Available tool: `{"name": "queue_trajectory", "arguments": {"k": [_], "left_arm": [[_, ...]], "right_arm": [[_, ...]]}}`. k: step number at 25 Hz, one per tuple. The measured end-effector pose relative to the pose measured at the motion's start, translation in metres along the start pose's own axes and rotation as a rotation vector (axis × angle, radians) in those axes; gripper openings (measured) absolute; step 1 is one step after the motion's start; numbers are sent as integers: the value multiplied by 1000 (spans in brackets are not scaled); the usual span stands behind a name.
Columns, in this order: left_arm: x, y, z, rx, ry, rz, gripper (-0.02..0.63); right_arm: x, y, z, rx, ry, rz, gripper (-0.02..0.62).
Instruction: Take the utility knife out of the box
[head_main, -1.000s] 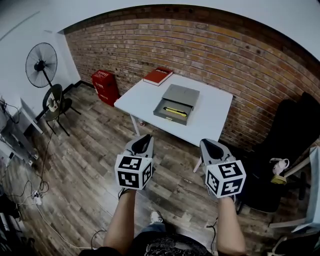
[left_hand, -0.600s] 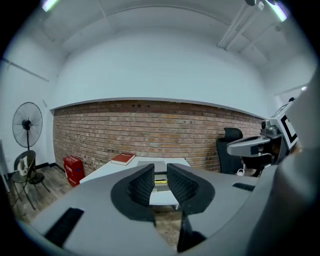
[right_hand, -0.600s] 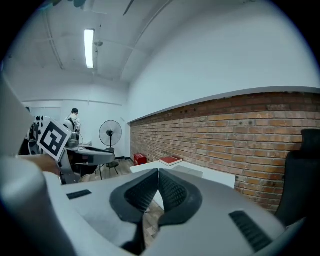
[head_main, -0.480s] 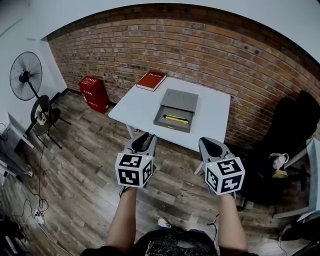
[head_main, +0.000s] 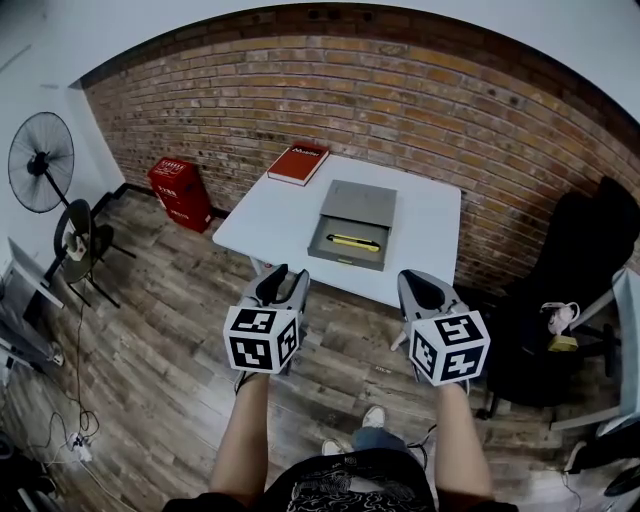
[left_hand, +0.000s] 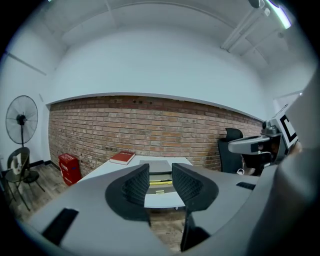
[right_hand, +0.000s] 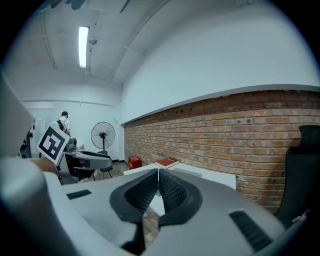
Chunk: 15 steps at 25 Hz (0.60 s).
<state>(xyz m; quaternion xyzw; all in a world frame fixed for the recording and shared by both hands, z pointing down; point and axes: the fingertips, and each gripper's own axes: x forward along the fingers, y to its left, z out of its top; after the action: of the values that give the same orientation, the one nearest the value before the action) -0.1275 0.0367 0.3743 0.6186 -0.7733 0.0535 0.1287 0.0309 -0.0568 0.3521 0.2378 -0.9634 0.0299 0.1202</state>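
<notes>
The white table (head_main: 262, 212) is closer to you now. The jaws of your left gripper (head_main: 279, 274) have just been opening, with nothing between them. Your right gripper (head_main: 421, 280) is squeezed together and empty. The yellow utility knife (head_main: 352, 241) lies in the open grey box (head_main: 343, 260), well apart from both. If you reach in too fast, you may bump the box and push it away.

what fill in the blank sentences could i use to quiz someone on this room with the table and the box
1. The yellow utility knife lies in the open grey ____ on the white table.
2. The book at the table's far corner is ____.
3. The fingers shut together with nothing between them belong to the ____ gripper.
4. Beside the white wall stands a black pedestal ____.
Missing words: box, red, right, fan.
</notes>
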Motion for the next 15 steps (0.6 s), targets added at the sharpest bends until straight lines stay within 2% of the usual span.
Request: {"name": "queue_trajectory", "arguments": {"k": [8, 15], "left_arm": [[37, 13, 1, 28, 22, -4, 163], [103, 29, 16, 55, 17, 5, 163]], "right_arm": [[36, -16, -2, 6, -11, 7, 21], [93, -59, 10, 14, -35, 6, 21]]}}
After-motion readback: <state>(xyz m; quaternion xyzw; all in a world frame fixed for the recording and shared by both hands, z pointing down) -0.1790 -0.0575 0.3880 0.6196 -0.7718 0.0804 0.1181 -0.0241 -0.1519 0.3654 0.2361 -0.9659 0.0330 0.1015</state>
